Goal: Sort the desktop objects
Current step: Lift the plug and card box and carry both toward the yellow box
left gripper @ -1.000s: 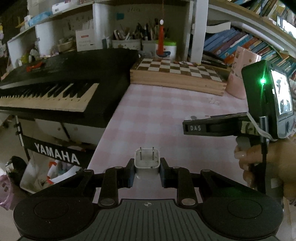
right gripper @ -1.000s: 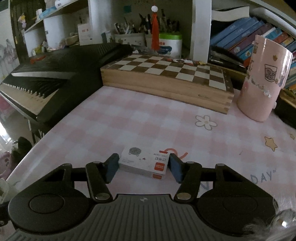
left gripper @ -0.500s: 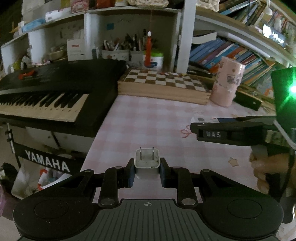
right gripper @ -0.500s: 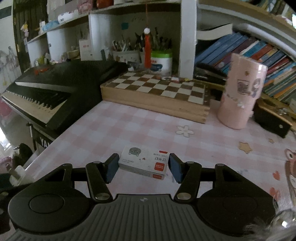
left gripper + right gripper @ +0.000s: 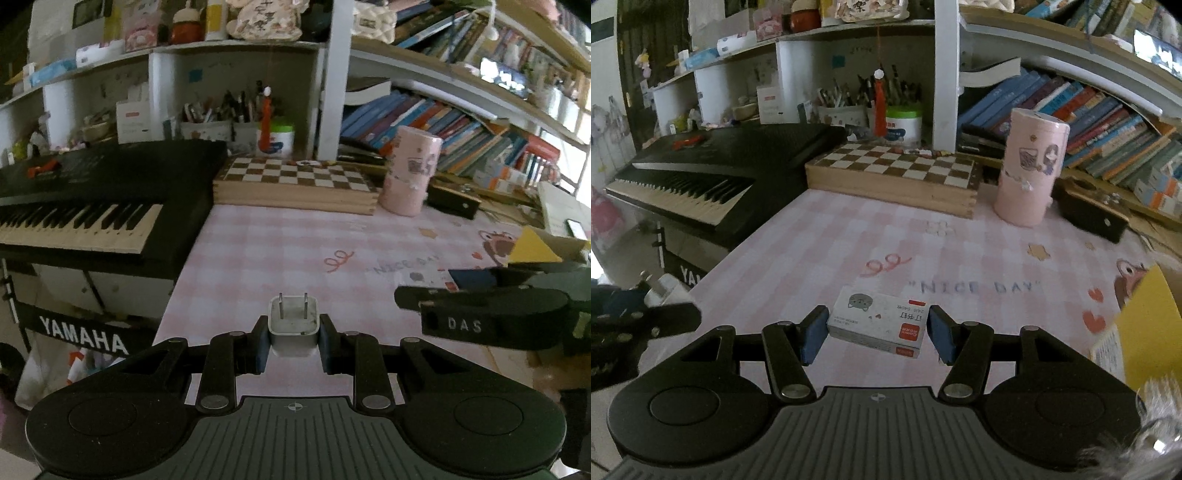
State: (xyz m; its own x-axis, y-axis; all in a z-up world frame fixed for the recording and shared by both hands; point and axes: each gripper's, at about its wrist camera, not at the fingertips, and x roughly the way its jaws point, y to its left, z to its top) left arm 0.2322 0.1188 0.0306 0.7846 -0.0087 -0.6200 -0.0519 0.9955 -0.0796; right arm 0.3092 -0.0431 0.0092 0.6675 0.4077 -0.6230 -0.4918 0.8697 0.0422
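1. Left hand-held gripper [image 5: 293,341]: I see its jaws closed tight on a white charger plug [image 5: 293,325], prongs pointing away from the camera. The plug hangs clear above the pink checked counter [image 5: 258,258], near the counter's edge beside the black keyboard [image 5: 92,199].
2. Right hand-held gripper [image 5: 877,334]: its blue pads sit against the two short ends of a small staple box [image 5: 879,325]. The box appears lifted off the counter and tilted slightly, so I judge it held with the jaws partly open to the box's width.
3. Done so far, as I judge it: both items are picked up and are in the air; neither has been put down anywhere.
4. Left to do: each item has to reach its sorted place. No tray or bin for sorting shows clearly; a yellow-edged carton [image 5: 1145,314] sits at the right margin of the right wrist view, and it may be the destination, though I cannot tell.
5. Fixed scenery on the counter: a wooden chessboard box [image 5: 894,177] at the back, with a pink cylindrical tin [image 5: 1028,170] just beside its right end. A black case [image 5: 1093,214] lies further right. None of these looks part of the current carry.
6. Counter surface between the grippers and the chessboard box: bare of loose small items in both views, so I judge that little else awaits sorting here.
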